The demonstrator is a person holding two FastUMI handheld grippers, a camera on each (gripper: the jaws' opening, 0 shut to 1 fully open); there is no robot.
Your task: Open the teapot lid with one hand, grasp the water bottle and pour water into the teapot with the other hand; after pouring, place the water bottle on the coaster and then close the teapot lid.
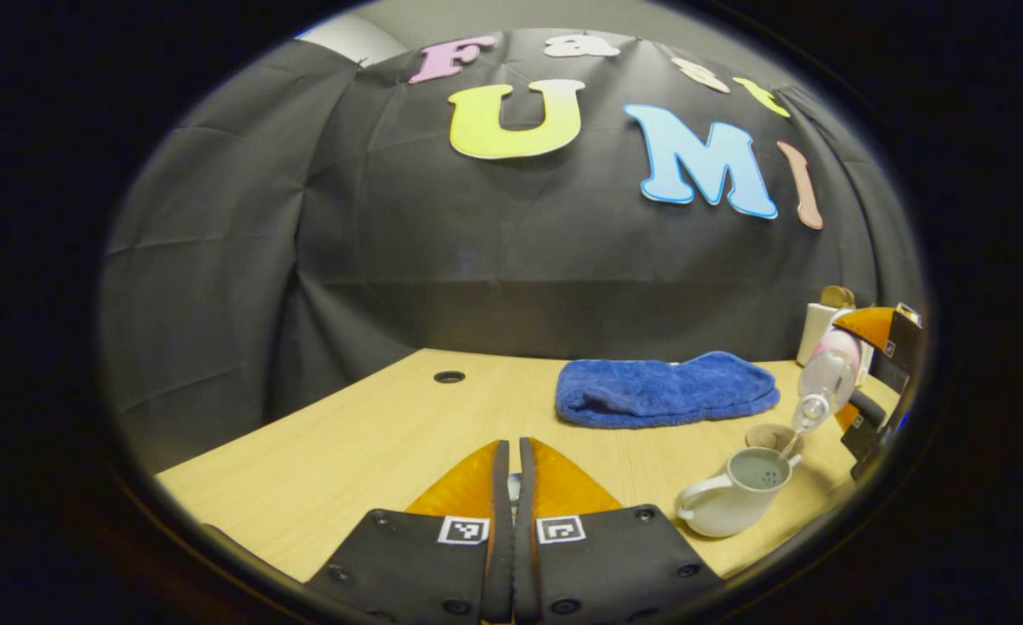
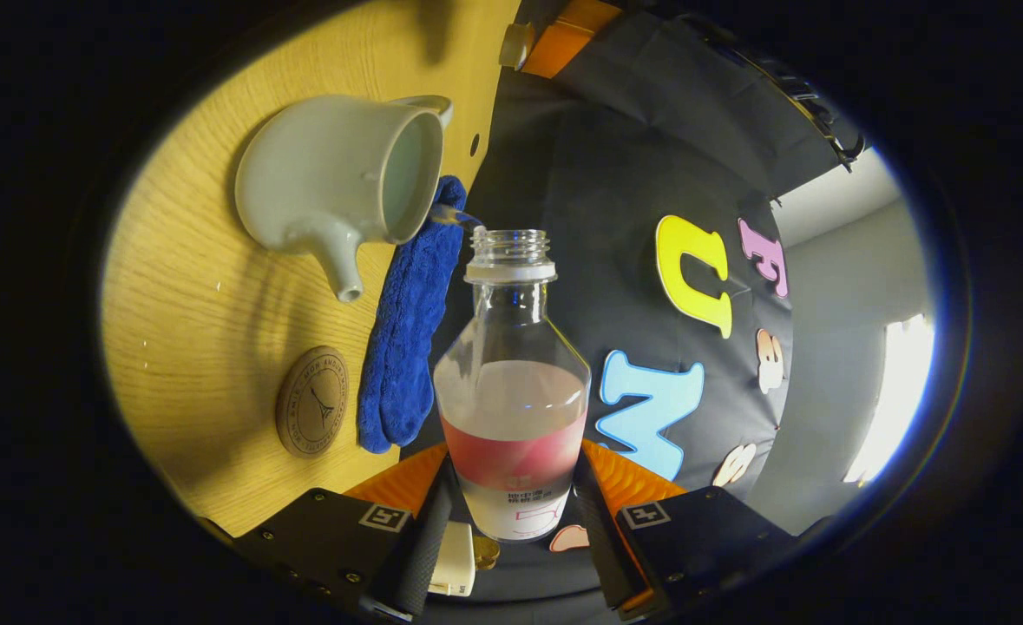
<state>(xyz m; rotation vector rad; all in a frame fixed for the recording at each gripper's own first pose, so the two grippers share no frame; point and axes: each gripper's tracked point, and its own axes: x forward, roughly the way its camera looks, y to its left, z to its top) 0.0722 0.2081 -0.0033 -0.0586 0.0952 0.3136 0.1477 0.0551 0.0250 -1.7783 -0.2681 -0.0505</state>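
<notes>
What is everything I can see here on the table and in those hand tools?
Teapot: one, white, lid off, on the table near its right edge.
Bottle: one, clear with a pink label, uncapped, tipped over the teapot, held by the right gripper.
Towel: one, blue, folded, behind the teapot.
Coaster: one, brown, round, flat on the table beside the towel.
Table: one, light wood.
White box: one, at the table's far right corner.
Left gripper: one, fingers closed together, low over the table.
Right gripper: one, fingers pressing the bottle's sides.
</notes>
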